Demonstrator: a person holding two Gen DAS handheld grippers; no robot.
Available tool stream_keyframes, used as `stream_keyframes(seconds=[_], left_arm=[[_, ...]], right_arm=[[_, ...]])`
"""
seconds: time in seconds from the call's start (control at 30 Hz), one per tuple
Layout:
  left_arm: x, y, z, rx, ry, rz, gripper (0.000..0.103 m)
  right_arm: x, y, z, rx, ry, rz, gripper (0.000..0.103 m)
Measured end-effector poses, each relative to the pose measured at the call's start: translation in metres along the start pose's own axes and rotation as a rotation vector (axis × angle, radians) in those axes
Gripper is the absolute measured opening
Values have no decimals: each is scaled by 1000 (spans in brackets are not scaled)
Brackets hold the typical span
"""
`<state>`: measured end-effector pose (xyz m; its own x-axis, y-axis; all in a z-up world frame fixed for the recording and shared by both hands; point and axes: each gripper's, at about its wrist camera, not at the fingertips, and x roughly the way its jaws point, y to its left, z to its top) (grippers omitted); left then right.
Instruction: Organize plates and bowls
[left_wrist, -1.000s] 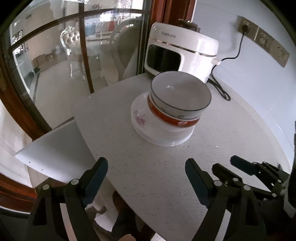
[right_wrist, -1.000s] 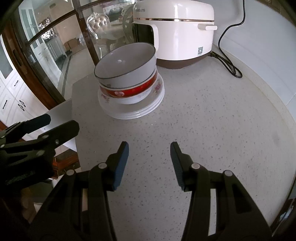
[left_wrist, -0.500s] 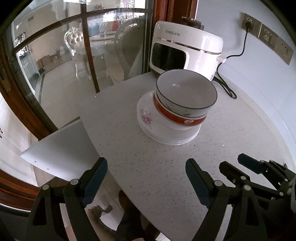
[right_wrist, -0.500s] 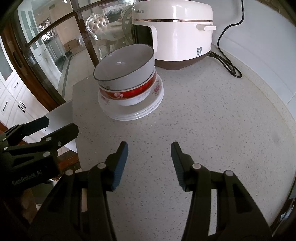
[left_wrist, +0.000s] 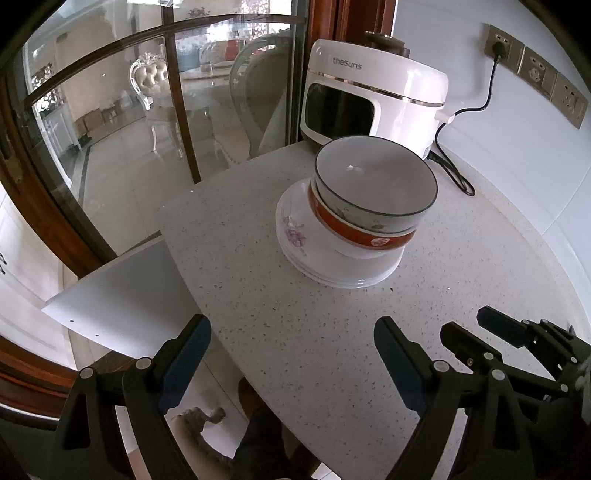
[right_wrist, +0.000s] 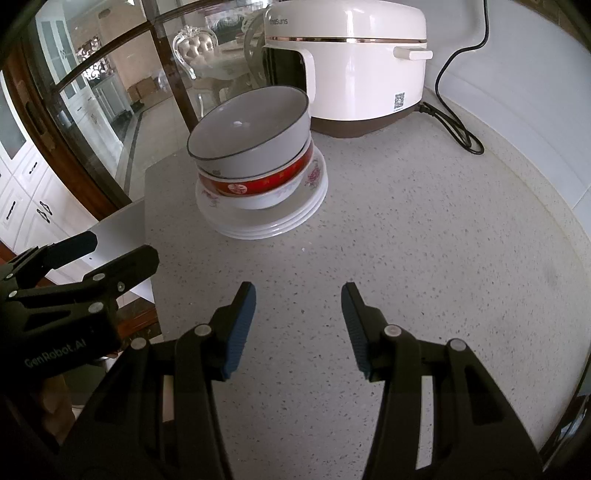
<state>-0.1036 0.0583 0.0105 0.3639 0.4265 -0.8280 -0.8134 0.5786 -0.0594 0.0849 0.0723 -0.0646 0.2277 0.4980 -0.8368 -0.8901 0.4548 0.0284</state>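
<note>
Both views have drawn slightly back from the stack since a second ago, while the dishes themselves have not shifted. On the speckled bench (right_wrist: 424, 240), a grey bowl (left_wrist: 373, 184) sits nested in a red-banded bowl (right_wrist: 258, 184) atop a pile of white floral plates (left_wrist: 332, 266), just in front of the white rice cooker (right_wrist: 351, 62). Near the bench edge, the left hand-held gripper (left_wrist: 291, 350) and right hand-held gripper (right_wrist: 297, 314) hover with jaws spread, grasping nothing
</note>
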Motion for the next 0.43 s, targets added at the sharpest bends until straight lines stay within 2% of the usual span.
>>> stream_keyframes(seconds=[0.3,0.43], left_arm=[[0,2,-2,-16,-12,11,91],[0,-2,-3,10,-26,20,93]], right_arm=[[0,1,0,3,3,-1,52],[1,-2,-2,17,1,-1,56]])
